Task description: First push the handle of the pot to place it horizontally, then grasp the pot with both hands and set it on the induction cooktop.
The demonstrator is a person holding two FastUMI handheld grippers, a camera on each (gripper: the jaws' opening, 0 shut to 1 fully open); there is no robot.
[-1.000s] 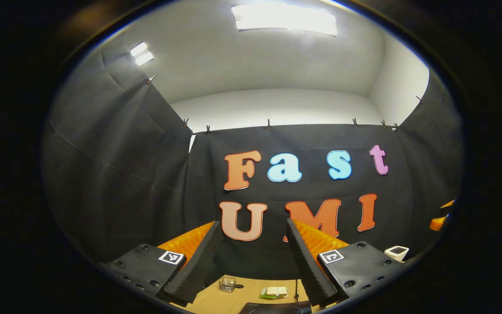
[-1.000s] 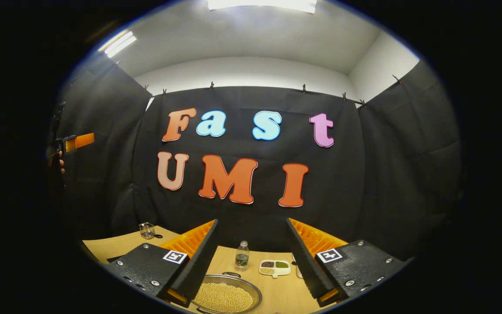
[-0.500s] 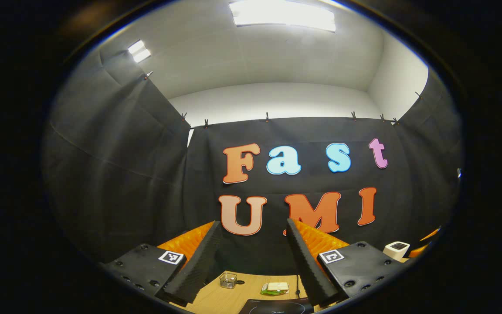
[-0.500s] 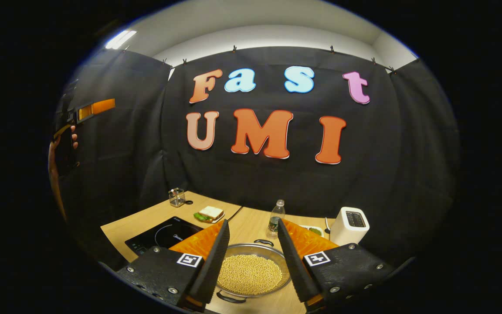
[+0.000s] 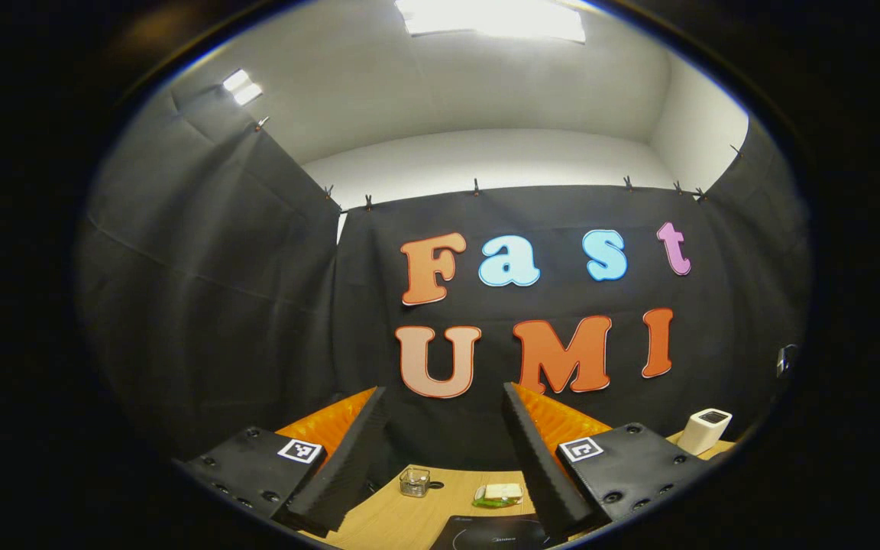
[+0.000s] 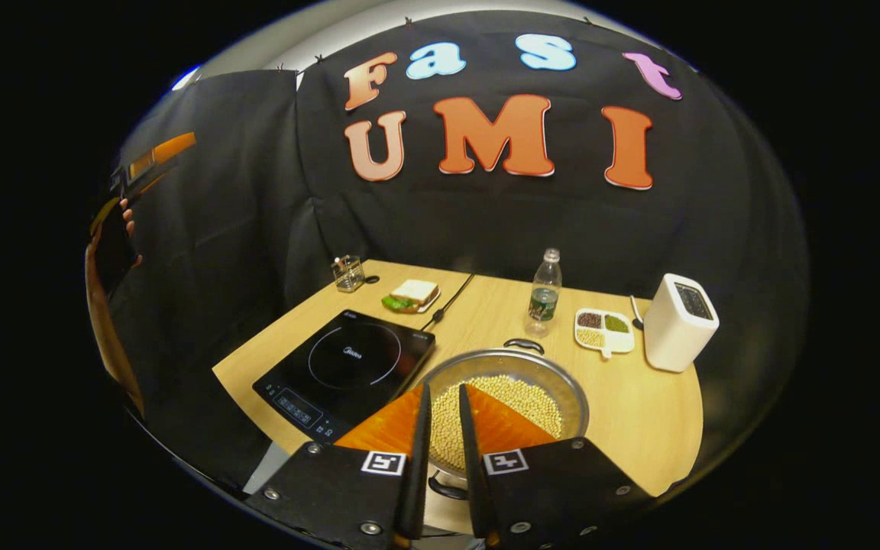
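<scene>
Left gripper view: left tongs (image 5: 440,458) spread wide, nothing between the fingers, held up in the air and aimed at the booth's back wall. Below them, a strip of the wooden table (image 5: 394,519). On it, far side: a small clear glass container (image 5: 414,482), then a sandwich on a green plate (image 5: 499,494) to its right. The dark edge of the induction cooktop (image 5: 490,539) sits at the very bottom, nearer the camera than the sandwich. A white toaster (image 5: 703,430) stands far right on the table.

Right gripper view: right tongs (image 6: 440,451) nearly closed, only a narrow gap between the fingers, gripping nothing. They hang above the near rim of the pot (image 6: 562,386), a shallow steel pot full of pale beans (image 6: 520,397). Pot stands on the table (image 6: 638,428), just right of the induction cooktop (image 6: 344,367), its rim close to the cooktop's right edge. One dark pot handle (image 6: 523,345) at the far rim, another (image 6: 444,489) at the near rim below the tongs. Whether the tongs touch the near handle, cannot tell. Behind the pot: a water bottle (image 6: 544,293), a divided white dish of grains (image 6: 603,330), the toaster (image 6: 677,323). Behind the cooktop: the sandwich (image 6: 412,295) and glass container (image 6: 348,273). Far left, the other gripper (image 6: 153,156) held high by a hand (image 6: 128,221).
</scene>
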